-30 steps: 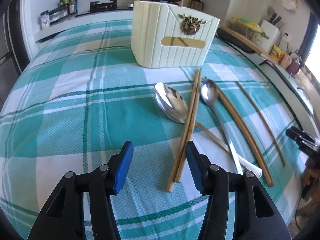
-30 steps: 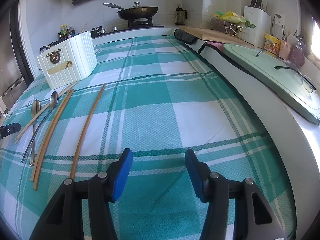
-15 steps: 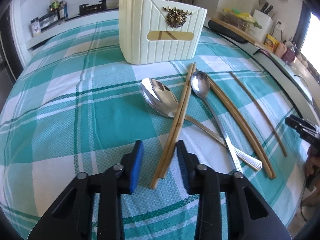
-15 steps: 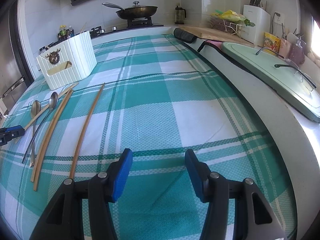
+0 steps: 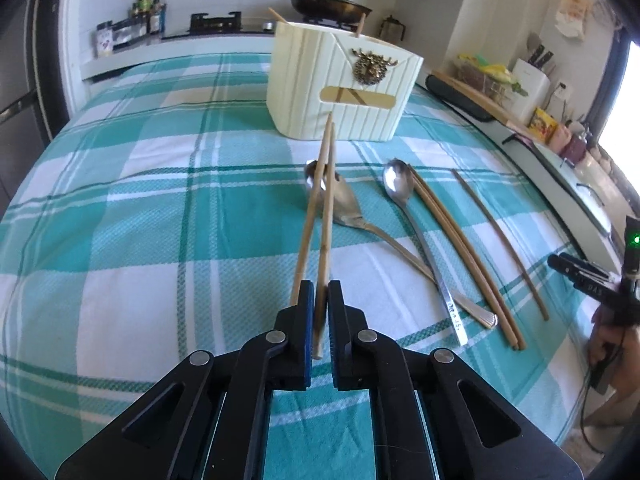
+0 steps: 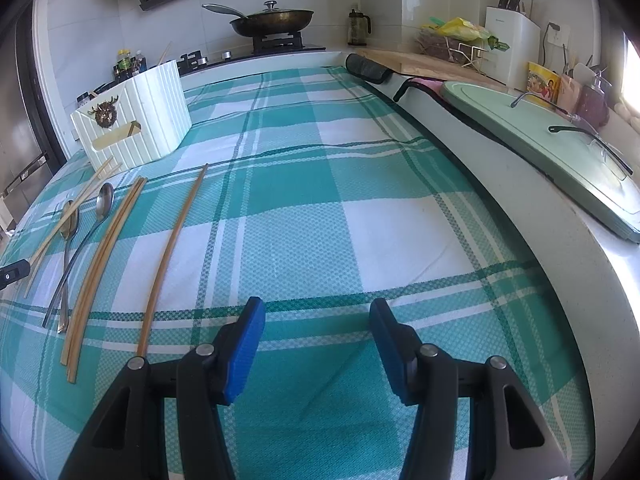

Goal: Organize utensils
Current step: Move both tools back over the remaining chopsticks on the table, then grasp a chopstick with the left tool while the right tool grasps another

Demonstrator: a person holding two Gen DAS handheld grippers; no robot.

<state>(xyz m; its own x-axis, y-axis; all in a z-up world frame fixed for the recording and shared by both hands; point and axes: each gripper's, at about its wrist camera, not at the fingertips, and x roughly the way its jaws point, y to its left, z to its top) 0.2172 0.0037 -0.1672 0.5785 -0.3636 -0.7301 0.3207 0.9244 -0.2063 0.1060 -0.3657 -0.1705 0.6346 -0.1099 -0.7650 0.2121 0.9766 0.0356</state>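
Observation:
My left gripper [image 5: 318, 296] is shut on the near ends of a pair of bamboo chopsticks [image 5: 320, 208]. Their tips pass over the bowl of a wide spoon [image 5: 344, 200] and point at the cream utensil holder [image 5: 340, 84], which has chopsticks in it. Right of them on the checked cloth lie a slim spoon [image 5: 400, 184], a second chopstick pair [image 5: 460, 248] and a single chopstick [image 5: 500, 240]. My right gripper [image 6: 316, 332] hovers open over bare cloth, with the single chopstick [image 6: 176, 240] to its left and nothing between its fingers.
A stove with a lidded pan [image 6: 272, 20] stands behind the table. A green board [image 6: 540, 148], a knife block [image 6: 512, 44] and jars line the right counter. A hand [image 5: 616, 344] holds the right gripper at the right edge of the left wrist view.
The left gripper's jaws closed on the chopstick pair and raised its near ends; the pair now points straighter toward the holder. The right gripper stayed put, still open.

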